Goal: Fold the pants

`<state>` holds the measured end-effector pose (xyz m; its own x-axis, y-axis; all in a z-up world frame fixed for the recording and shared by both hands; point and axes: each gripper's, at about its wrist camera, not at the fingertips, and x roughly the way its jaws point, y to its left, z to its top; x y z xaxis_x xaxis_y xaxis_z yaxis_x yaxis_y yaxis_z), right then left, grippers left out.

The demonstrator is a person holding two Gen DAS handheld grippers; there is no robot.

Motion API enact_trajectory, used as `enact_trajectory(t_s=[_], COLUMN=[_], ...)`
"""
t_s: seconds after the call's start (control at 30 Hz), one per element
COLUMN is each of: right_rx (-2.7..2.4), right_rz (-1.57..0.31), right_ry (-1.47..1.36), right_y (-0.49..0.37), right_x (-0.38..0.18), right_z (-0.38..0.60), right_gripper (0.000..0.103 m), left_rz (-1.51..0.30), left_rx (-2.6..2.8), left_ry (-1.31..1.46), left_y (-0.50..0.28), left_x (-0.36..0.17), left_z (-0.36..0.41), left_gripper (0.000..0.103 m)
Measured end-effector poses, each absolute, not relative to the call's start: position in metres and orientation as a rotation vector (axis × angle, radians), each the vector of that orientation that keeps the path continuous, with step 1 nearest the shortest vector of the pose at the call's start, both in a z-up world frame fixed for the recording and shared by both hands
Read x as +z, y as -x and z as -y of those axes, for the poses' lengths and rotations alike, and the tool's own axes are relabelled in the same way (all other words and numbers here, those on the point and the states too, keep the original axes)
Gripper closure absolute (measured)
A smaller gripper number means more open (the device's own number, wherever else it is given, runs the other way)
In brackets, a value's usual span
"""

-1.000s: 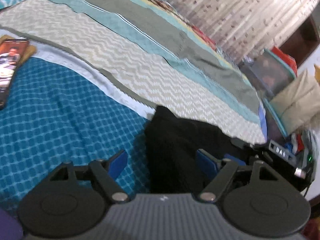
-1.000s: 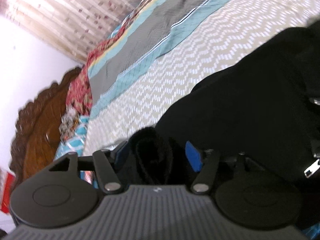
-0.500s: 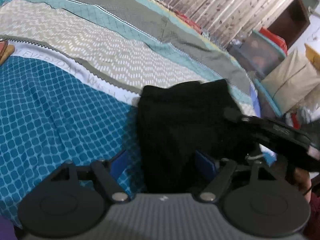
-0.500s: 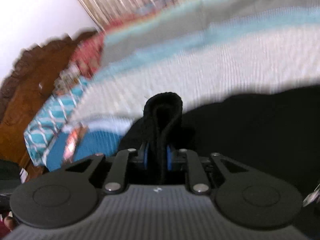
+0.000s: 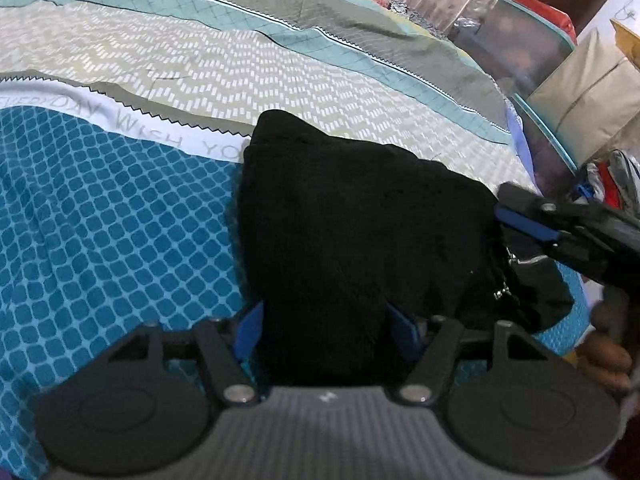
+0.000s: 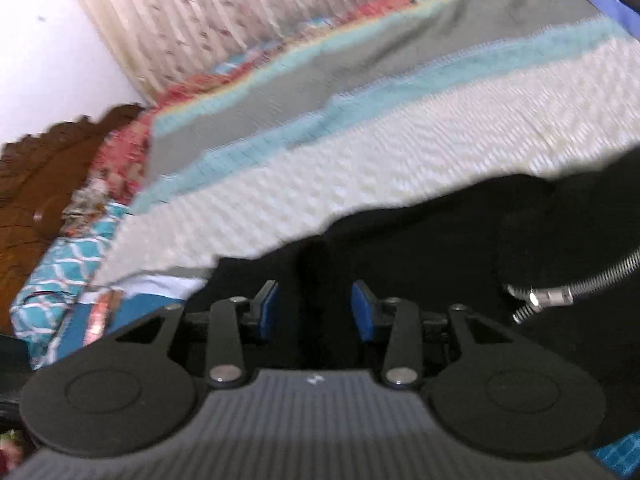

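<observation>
The black pants (image 5: 352, 232) lie as a folded bundle on the patterned bedspread (image 5: 120, 240). My left gripper (image 5: 326, 330) sits at their near end. Its jaws are closing, and the thick fold fills the gap and touches both blue pads (image 5: 249, 332). My right gripper (image 5: 505, 216) comes in from the right at the bundle's far right edge. In the right wrist view the right gripper (image 6: 316, 312) is opening over the pants (image 6: 460, 248). Its pads (image 6: 269, 312) stand apart, with dark cloth loose between them.
A person's hand (image 5: 608, 354) holds the right gripper. A coiled metal cord (image 6: 568, 290) lies on the pants. Storage boxes (image 5: 532, 32) and a beige cushion (image 5: 588, 96) stand past the bed's right edge. A wooden headboard (image 6: 44, 196) and curtain (image 6: 240, 12) are behind.
The left gripper slid forward over the pants and its jaws narrowed around the fold. The right gripper clamped a fold half a second ago and has now let it go.
</observation>
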<state>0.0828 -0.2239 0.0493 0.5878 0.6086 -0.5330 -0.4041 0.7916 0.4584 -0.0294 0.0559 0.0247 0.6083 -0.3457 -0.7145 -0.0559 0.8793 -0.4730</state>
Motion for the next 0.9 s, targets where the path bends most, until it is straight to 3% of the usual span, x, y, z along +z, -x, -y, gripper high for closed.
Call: enact_trajectory(t_s=[0.17,0.23,0.33,0.57,0.63,0.77,0.8,0.83,0.87,0.9], right_rx=[0.769,0.715,0.639,0.647,0.643,0.625,0.619,0.616,0.632,0.646], right_rz=[-0.751,-0.827,-0.897,-0.860,-0.826,-0.828,-0.841,-0.867,-0.892,-0.890], right_ry=[-0.248,-0.127,-0.075,-0.126,-0.174,-0.255,-0.262,-0.273,-0.292,-0.298], right_y=[-0.067,-0.068,-0.077,-0.081,-0.088,-0.117,-0.123,-0.129,-0.131,-0.125], right_x=[0.051,0.029,-0.012,0.007,0.014,0.013,0.010,0.007,0.006,0.008], right_z=[0.206,0.192,0.196,0.203,0.205,0.191,0.187,0.184,0.181,0.181], right_gripper=[0.063,0.072,0.073,0.070,0.055,0.047,0.048,0.073,0.087,0.090], left_rz=[-0.925,-0.938,-0.928,-0.924,-0.924,-0.927,-0.927,-0.928,-0.927,-0.927], left_rx=[-0.163,-0.158,-0.158,-0.160,-0.159,-0.158,-0.158,-0.158,-0.158,-0.160], left_ry=[0.467,0.425,0.355,0.344,0.338,0.339,0.339,0.338,0.339,0.341], left_y=[0.023,0.018,0.015,0.012,0.013,0.013,0.012,0.012,0.012,0.011], left_x=[0.017,0.010,0.009,0.009,0.009,0.010,0.010,0.010,0.010,0.010], left_z=[-0.053,-0.047,-0.036,-0.035,-0.035,-0.034,-0.034,-0.034,-0.034,-0.033], left_gripper=[0.034,0.030,0.026,0.025,0.025,0.025,0.025,0.025,0.024,0.024])
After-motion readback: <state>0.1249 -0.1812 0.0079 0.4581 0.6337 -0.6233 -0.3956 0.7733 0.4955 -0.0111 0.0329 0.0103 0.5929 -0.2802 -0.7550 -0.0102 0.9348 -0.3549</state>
